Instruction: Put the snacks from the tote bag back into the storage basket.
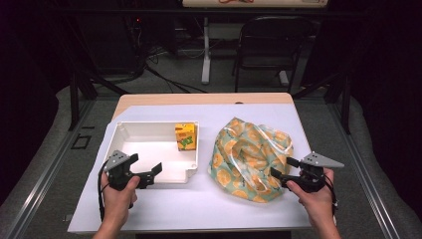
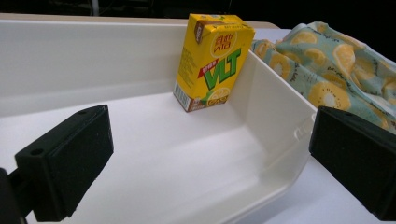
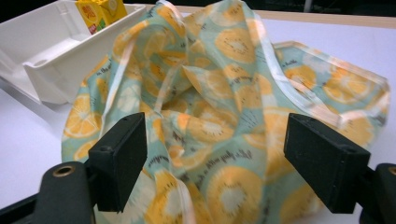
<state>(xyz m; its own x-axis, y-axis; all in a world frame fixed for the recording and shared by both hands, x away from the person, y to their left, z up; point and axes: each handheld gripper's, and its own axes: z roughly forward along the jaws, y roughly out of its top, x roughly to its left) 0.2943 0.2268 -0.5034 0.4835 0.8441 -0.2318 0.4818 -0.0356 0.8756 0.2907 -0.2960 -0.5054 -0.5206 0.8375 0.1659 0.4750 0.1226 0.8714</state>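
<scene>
fruit-print bag crumpled beside white bin, right tool wide at its edge, left tool wide at bin rim

The near part of the white tray is cut off by the bottom edge in the left gripper view, and its left end is lost past the frame. The small print on the yellow drink carton is too fine to be read. In the right gripper view the carton is clipped by the top edge, and the lower folds of the citrus-print bag are blurred and partly covered by the right claw. What is inside the bag cannot be told. In the high view, the person's forearms are cut off at the bottom.
</scene>
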